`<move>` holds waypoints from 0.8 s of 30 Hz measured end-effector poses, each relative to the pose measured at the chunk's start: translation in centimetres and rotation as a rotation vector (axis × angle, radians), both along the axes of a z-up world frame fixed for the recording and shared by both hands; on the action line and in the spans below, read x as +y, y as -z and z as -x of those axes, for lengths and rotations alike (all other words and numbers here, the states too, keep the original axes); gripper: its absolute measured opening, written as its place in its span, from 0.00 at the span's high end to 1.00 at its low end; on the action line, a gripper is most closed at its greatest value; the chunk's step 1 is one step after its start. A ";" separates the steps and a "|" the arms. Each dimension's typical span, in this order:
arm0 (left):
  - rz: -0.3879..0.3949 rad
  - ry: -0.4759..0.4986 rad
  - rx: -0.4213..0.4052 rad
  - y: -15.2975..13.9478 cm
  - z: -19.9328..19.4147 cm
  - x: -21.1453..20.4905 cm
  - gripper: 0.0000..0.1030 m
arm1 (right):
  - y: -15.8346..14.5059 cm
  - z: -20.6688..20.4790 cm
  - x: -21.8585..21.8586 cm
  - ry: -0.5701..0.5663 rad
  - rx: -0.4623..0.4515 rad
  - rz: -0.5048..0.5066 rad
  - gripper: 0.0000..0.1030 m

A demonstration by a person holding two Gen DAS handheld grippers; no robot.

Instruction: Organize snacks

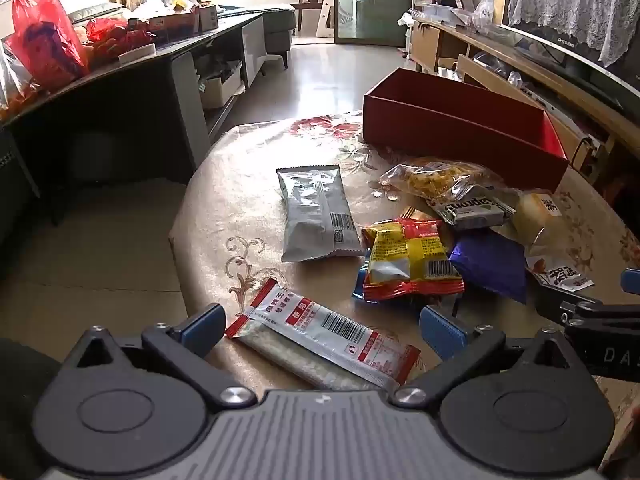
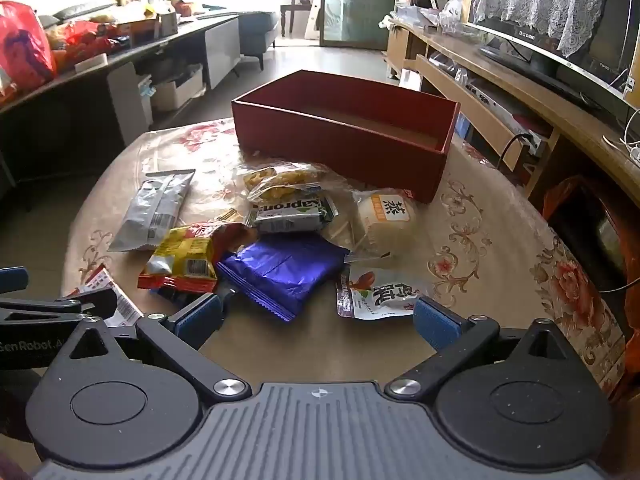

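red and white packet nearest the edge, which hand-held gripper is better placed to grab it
Left. The red and white packet lies between the open left hand-held gripper fingers, untouched. The right hand-held gripper, also open, faces the purple packet instead.

Round table (image 2: pixel 460 264) w/ floral cloth: red box (image 2: pixel 340 140), snack packets (image 2: pixel 280 268) scattered.

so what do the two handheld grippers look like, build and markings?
Both look alike: black linkage arms with silver screws, round black pivot housings, a ribbed grey body plate with a small crosshair mark, and blue ribbed fingertip pads. The left gripper seen from the right wrist carries white "GenRobot" lettering on its side; the right gripper shows "DAS" seen from the left wrist. No cables or sleeves in view.
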State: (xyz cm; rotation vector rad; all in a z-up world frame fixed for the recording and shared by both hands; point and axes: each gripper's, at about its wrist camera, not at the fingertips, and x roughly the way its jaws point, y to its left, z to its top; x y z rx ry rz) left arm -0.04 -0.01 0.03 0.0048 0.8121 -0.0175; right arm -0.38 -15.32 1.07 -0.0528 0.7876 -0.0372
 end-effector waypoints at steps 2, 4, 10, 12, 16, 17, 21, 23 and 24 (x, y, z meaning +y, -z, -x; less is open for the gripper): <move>0.000 0.002 0.006 0.1 0.1 0.1 0.00 | -0.1 0.0 0.0 0.000 0.000 0.000 0.00; -0.002 -0.002 0.010 0.4 0.2 0.1 0.00 | -0.2 0.0 0.0 -0.001 0.001 0.001 0.00; -0.008 -0.011 0.038 0.7 -0.3 0.0 0.00 | 0.4 0.0 0.4 -0.002 0.010 0.004 0.00; -0.009 -0.010 0.040 0.7 -0.3 0.0 0.00 | 0.5 -0.1 0.5 -0.004 0.015 0.008 0.00; -0.011 -0.006 0.045 0.8 -0.2 0.0 0.00 | 0.5 -0.1 0.4 -0.012 0.022 0.012 0.00; -0.011 -0.007 0.046 0.8 -0.3 0.0 0.00 | 0.4 -0.1 0.4 -0.012 0.024 0.012 0.00; -0.012 -0.007 0.047 0.8 -0.2 -0.1 0.00 | 0.5 -0.2 0.4 -0.016 0.029 0.012 0.00; -0.013 -0.006 0.049 0.9 -0.2 -0.1 0.00 | 0.5 -0.1 0.5 -0.020 0.032 0.014 0.00; -0.013 -0.006 0.049 0.9 -0.2 -0.1 0.00 | 0.5 -0.1 0.5 -0.022 0.032 0.015 0.00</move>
